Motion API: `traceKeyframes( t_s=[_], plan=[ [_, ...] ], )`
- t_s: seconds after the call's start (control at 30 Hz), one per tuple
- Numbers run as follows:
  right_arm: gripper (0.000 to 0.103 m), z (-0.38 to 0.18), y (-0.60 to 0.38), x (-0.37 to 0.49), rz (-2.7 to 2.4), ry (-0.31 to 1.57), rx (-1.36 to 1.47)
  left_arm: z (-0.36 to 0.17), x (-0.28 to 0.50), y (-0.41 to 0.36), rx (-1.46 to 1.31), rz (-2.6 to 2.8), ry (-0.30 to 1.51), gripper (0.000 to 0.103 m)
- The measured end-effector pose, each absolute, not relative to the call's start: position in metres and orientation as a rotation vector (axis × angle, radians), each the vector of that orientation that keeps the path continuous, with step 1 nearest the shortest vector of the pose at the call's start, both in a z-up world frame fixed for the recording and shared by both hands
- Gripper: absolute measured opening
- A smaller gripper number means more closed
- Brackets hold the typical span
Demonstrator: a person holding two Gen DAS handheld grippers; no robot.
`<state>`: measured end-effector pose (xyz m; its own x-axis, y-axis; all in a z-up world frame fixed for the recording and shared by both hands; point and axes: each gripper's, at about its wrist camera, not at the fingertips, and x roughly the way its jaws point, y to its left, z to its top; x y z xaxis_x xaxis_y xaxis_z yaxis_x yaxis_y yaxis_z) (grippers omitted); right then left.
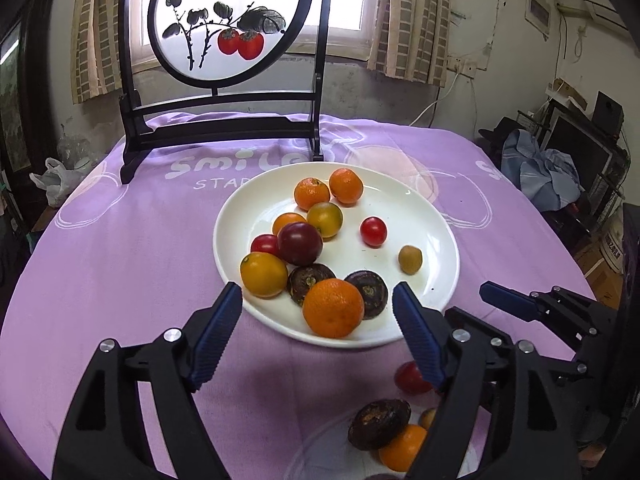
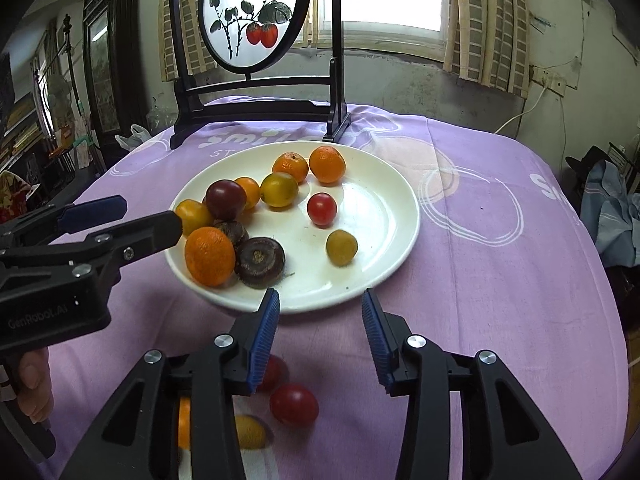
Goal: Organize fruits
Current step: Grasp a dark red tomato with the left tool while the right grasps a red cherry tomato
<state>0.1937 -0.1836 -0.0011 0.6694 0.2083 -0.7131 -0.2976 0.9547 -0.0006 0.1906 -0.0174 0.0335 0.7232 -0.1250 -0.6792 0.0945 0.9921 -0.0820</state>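
A white plate point(image 1: 436, 236) on the purple cloth holds several fruits: oranges, cherry tomatoes, dark passion fruits, a plum and a small kiwi point(image 1: 410, 259). My left gripper point(image 1: 318, 300) is open and empty, its jaws either side of the nearest orange point(image 1: 333, 308) at the plate's front edge. My right gripper point(image 2: 320, 306) is open and empty, just short of the plate point(image 2: 384, 216). Under it lie a red tomato point(image 2: 294, 404) and a yellow fruit point(image 2: 250, 432). The left gripper also shows in the right wrist view point(image 2: 136, 216), and the right gripper shows in the left wrist view point(image 1: 508, 300).
A dark wooden stand with a round persimmon painting point(image 1: 228, 20) stands at the table's far side. A second dish point(image 1: 320, 452) near the front edge holds a passion fruit point(image 1: 378, 424) and an orange point(image 1: 402, 448), with a tomato point(image 1: 410, 378) next to it.
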Motion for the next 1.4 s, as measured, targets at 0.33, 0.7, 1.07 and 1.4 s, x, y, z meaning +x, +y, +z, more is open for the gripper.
traceKeyframes(
  t_s=[0.33,0.7,1.07,1.4],
  plan=[
    [0.073,-0.008,-0.199,0.148,0.282,0.802,-0.132,0.021,0.138,-0.012,-0.080,-0.177,0.766,0.077],
    [0.083,-0.030,-0.211,0.105,0.283,0.836,-0.109,0.009,0.093,-0.018,-0.051,-0.276,0.746,0.085],
    [0.085,-0.033,-0.214,0.104,0.254,0.837,-0.128,-0.013,0.080,-0.039,0.030,-0.366,0.831,0.083],
    [0.089,-0.033,-0.216,0.104,0.244,0.832,-0.127,-0.030,0.085,-0.045,0.058,-0.398,0.915,0.040]
  ],
)
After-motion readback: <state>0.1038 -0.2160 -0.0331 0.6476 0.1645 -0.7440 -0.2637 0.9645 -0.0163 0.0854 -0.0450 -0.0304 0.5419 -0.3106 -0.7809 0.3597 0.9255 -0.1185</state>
